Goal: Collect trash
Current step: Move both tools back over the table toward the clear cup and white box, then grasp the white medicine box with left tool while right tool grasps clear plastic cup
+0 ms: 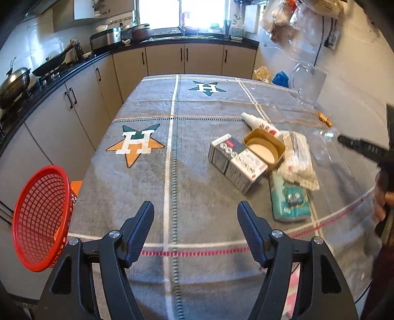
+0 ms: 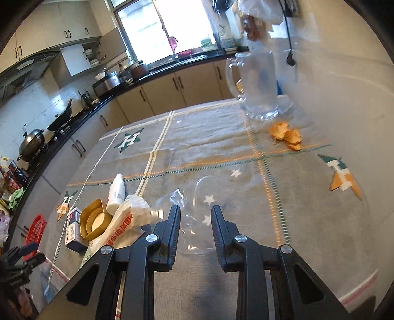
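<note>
A pile of trash lies on the table: a grey carton (image 1: 234, 162), a brown paper bowl (image 1: 264, 149), a white bottle (image 1: 261, 124), a white plastic bag (image 1: 299, 160) and a teal tissue pack (image 1: 289, 199). A crumpled clear plastic bottle (image 2: 194, 216) lies between the fingers of my right gripper (image 2: 194, 221), whose jaws stand partly open around it, not pinching. My left gripper (image 1: 195, 229) is open and empty above the table's near edge. A red mesh basket (image 1: 40, 216) stands at the table's left edge. Orange peels (image 2: 287, 135) lie further back.
A clear glass pitcher (image 2: 256, 86) stands at the table's far right by the wall. A kitchen counter (image 1: 73, 64) with pans and cabinets runs along the left and back. Bags (image 1: 280, 14) hang on the right wall.
</note>
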